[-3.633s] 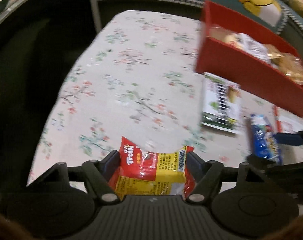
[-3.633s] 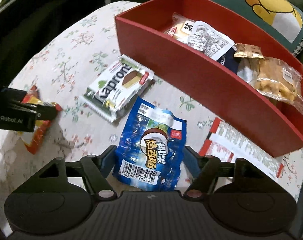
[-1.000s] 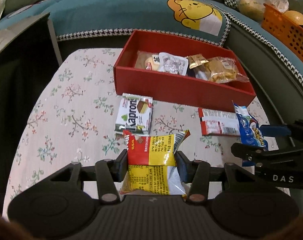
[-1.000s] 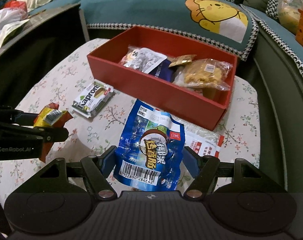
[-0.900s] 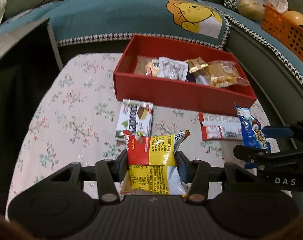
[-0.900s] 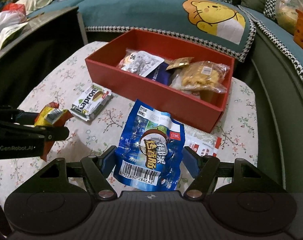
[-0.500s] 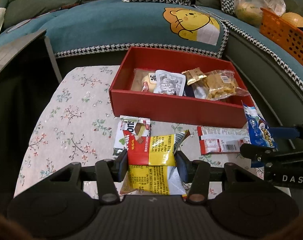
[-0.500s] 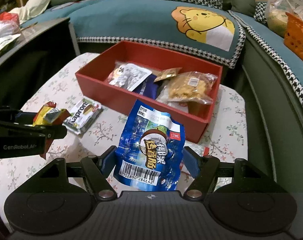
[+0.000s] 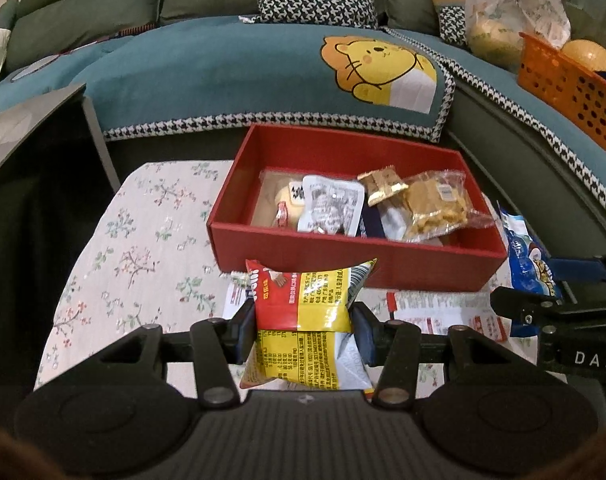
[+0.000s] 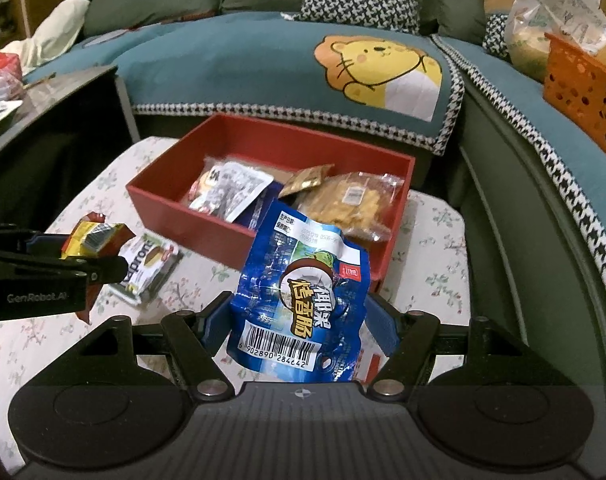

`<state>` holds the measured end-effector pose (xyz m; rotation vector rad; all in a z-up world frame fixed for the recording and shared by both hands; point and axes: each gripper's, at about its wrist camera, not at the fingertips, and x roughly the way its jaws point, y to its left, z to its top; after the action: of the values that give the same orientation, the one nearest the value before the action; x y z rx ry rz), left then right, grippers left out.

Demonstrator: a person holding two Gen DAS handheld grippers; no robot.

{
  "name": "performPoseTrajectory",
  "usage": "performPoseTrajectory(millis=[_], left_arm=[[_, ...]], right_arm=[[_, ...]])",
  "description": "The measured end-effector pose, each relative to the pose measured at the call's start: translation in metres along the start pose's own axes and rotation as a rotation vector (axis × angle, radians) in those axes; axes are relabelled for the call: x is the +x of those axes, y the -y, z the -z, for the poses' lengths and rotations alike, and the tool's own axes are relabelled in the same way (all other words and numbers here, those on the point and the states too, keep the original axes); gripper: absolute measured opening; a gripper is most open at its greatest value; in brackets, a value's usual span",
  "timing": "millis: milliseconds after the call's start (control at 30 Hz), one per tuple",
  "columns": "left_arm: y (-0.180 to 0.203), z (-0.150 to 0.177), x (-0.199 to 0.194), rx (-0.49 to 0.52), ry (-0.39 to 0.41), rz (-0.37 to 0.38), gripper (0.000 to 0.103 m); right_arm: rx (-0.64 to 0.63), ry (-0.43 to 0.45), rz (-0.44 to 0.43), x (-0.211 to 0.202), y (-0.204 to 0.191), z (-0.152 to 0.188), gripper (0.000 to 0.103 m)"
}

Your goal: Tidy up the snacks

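My left gripper [image 9: 303, 334] pinches a red-and-yellow packet [image 9: 303, 320]; my right gripper [image 10: 299, 330] clamps a blue pouch [image 10: 299, 300]. Both hang above the table's [image 9: 143, 240] near edge, facing the red box [image 9: 359, 264].

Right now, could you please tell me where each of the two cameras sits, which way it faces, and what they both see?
Left wrist: sits on the left tongs, looking forward and down over the red-and-yellow snack packet they grip, toward the red box; the right tongs show at the right edge.
Right wrist: sits on the right tongs, looking forward and down past the blue snack pouch they grip, toward the same box; the left tongs show at the left edge.
Shared: red box, floral tablecloth, lion cushion, Kaprone wafer pack.
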<state>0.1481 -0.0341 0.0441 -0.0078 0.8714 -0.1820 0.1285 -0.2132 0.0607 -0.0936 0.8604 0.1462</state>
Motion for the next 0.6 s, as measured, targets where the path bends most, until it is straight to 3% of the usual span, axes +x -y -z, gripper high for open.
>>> performPoseTrajectory(millis=[600], left_arm=[[0.007,-0.04,0.015,-0.016,0.063,-0.004,0.078]], right_arm=[[0.058,0.076,0.02,0.007,0.014,-0.031,0.076]])
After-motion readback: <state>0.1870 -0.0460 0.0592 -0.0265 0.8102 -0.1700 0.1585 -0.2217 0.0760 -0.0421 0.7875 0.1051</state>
